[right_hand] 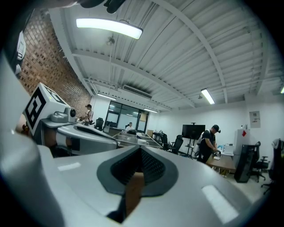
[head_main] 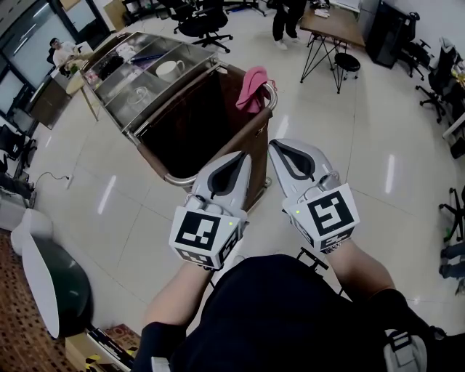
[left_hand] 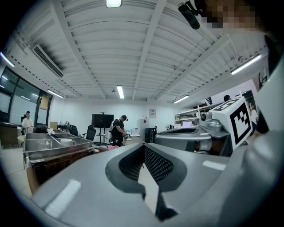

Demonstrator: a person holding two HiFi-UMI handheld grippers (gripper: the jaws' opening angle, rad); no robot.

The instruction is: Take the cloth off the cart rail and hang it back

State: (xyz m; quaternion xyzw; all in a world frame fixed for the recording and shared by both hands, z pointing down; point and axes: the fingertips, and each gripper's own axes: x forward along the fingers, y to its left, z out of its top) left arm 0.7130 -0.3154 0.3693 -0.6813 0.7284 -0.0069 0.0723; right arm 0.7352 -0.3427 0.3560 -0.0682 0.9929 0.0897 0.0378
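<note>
Approaching seems the step in hand: left gripper (head_main: 231, 166) and right gripper (head_main: 285, 154), jaws pressed together and empty, point toward the crumpled pink cloth (head_main: 252, 87) draped on the cart's curved metal rail (head_main: 272, 98) ahead; next, one must open.

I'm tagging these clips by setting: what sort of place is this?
Most likely an open office or lab workspace: office chairs, a desk and a monitor on a stand surround a cart with a pink cloth on its rail.
</note>
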